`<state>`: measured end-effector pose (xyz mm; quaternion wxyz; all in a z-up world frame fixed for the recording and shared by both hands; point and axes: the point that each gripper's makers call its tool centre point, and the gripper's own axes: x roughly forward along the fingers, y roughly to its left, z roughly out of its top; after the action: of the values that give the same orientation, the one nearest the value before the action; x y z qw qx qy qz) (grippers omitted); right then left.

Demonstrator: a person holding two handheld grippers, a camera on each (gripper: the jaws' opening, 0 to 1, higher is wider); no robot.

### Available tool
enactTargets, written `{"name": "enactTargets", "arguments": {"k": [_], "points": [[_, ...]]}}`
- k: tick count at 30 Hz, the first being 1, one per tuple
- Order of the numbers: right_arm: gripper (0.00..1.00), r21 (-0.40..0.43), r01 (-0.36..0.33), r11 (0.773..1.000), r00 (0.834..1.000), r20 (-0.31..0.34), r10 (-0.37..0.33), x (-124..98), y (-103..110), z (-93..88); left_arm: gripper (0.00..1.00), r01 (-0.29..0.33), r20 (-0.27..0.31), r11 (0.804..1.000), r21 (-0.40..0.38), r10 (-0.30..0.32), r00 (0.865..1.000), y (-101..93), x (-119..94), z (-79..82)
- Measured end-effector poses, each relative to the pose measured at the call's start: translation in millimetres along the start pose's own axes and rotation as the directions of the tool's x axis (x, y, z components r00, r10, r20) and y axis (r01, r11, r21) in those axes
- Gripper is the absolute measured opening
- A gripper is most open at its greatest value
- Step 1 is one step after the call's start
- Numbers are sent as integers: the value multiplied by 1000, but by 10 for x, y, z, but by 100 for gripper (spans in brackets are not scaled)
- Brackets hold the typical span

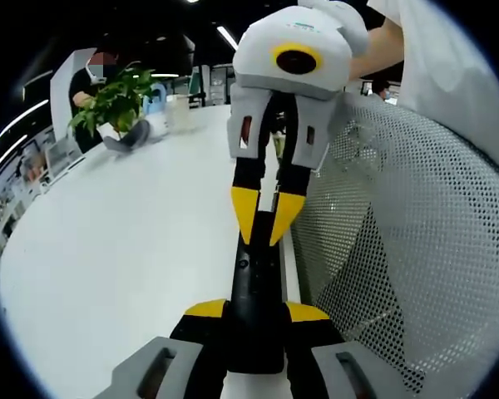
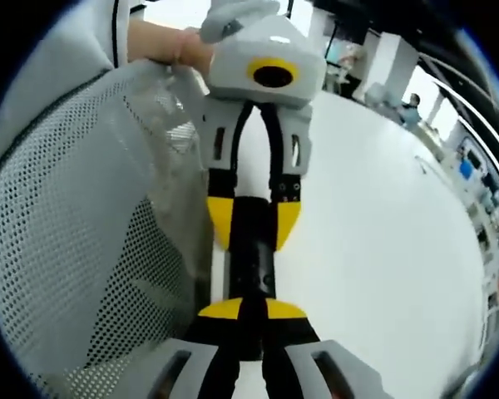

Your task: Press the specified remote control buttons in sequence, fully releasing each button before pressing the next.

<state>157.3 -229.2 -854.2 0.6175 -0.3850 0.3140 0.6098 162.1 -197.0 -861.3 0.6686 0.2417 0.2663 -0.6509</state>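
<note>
You hold the remote control (image 1: pixel 254 287) over the white counter (image 1: pixel 108 249), near its edge, with a mesh chair back (image 1: pixel 416 249) just beside it. In the left gripper view your left claw (image 1: pixel 256 312) is closed on the near end of the remote, one yellow tip on each side of the black body. From the far end your right claw (image 1: pixel 266 218) comes down with its yellow tips close together, and they touch or almost touch the top face of the remote; whether the tips are fully shut, I cannot tell.

In the right gripper view the left claw (image 2: pixel 254 223) clamps the remote control (image 2: pixel 254 258) on both sides, and the right claw (image 2: pixel 251 312) sits over the nearer part.

I judge that you are in one press of the sequence. Which button it is, and how many are done, the pictures do not tell.

The remote is long, narrow and black, with small buttons along its face that are hard to read.
</note>
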Motion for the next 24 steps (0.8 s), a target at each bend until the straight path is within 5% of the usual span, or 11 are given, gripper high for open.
{"name": "enactTargets", "arguments": {"k": [3,11,14,19,24], "points": [[4,90,-51,995,997,-55,56,5,-12,-18,25,1,1,1000,-2,-1,1000,1,-1,0],[4,63,-97,993,973,-205,108,38,-10,-21,25,1,3,1000,-7,-1,1000,3,2,2],[4,67,-83,994,973,-208,95,42,-1,-30,25,1,2,1000,-1,-1,1000,4,8,3],[5,61,-66,996,986,-148,74,20,-11,-44,25,2,1,1000,2,-2,1000,5,10,6],[4,92,-23,995,999,26,21,-2,-11,-13,25,0,1,1000,1,0,1000,4,11,8]]}}
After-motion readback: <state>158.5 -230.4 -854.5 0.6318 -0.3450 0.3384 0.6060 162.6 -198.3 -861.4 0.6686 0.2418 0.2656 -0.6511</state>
